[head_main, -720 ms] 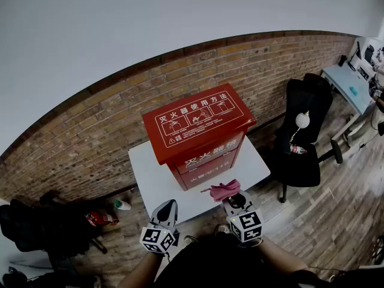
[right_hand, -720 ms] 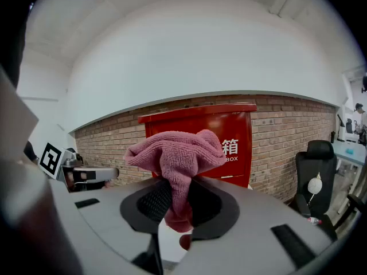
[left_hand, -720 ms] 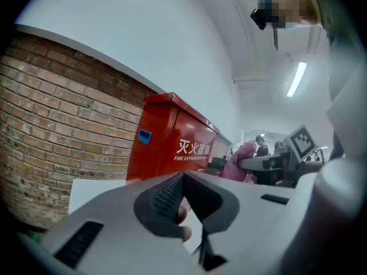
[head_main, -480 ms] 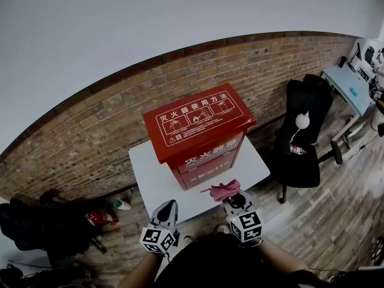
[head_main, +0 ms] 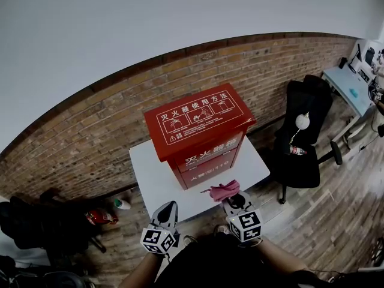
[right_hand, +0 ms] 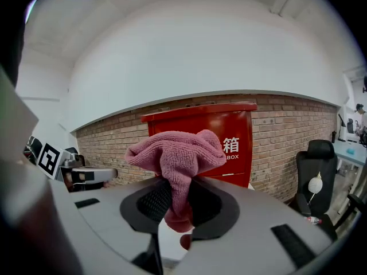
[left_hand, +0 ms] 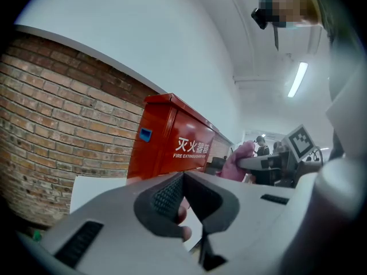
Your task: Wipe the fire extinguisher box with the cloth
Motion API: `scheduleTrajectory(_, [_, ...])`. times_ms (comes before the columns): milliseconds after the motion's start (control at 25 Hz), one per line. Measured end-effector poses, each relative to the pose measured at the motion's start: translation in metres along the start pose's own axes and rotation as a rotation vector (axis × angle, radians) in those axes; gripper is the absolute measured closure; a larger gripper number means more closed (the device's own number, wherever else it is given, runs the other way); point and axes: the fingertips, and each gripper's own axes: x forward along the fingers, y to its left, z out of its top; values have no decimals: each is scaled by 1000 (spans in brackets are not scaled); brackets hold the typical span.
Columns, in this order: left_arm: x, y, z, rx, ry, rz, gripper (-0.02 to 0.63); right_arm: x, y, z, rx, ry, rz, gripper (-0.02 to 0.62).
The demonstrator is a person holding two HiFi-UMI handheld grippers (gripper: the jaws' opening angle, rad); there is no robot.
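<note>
A red fire extinguisher box (head_main: 201,134) with white Chinese lettering stands on a small white table (head_main: 153,188) against a brick wall. It also fills the middle of the left gripper view (left_hand: 172,145) and the right gripper view (right_hand: 221,136). My right gripper (head_main: 233,198) is shut on a bunched pink cloth (head_main: 223,190), held just in front of the box's lower front; the cloth (right_hand: 175,165) sticks up between the jaws. My left gripper (head_main: 167,209) hovers at the table's near edge, left of the cloth, its jaws together with nothing in them.
A black office chair (head_main: 303,137) with a white ball-shaped thing on it stands right of the table. Dark bags (head_main: 42,224) and a bottle (head_main: 122,204) lie on the wooden floor at left. A light blue desk (head_main: 351,86) is at far right.
</note>
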Motion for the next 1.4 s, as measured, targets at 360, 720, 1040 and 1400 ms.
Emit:
scheduleTrajectory(360, [-9, 1, 0, 4, -2, 16, 589, 11, 16, 11, -19, -14, 46, 502])
scheduleTrajectory(720, [-31, 16, -2, -12, -18, 78, 589, 53, 66, 62, -105, -63, 165, 502])
scheduleTrajectory(1040, [-59, 34, -6, -38, -40, 161, 589, 92, 89, 86, -141, -85, 214, 502])
scheduleTrajectory(1400, [-90, 55, -13, -64, -65, 262, 589, 126, 102, 108, -100, -96, 231, 502])
